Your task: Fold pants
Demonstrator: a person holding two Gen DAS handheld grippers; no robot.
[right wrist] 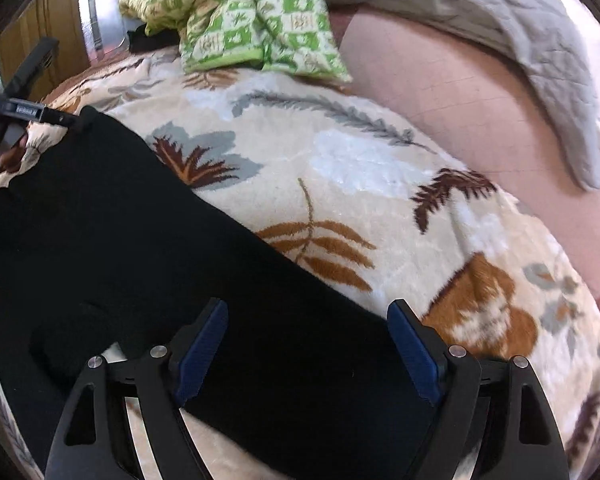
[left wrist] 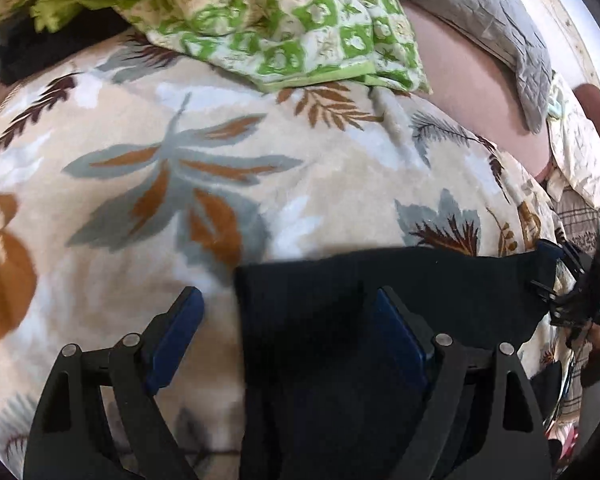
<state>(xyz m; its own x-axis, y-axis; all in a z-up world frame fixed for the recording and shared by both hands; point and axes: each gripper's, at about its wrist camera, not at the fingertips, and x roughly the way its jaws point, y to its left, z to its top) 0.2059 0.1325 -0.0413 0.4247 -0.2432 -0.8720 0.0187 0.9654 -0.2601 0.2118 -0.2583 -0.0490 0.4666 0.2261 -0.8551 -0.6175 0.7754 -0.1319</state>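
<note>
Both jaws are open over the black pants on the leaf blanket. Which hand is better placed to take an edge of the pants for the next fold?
Probably the left gripper: the side edge of the black pants runs between its open jaws. The right gripper hangs mostly over the middle of the cloth.

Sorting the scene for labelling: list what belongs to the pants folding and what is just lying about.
Belongs to the job:
black pants
left tongs, open
right tongs, open

Just lying about:
leaf-print blanket, under the pants
green patterned cloth
grey quilted cover
pink sheet
</note>
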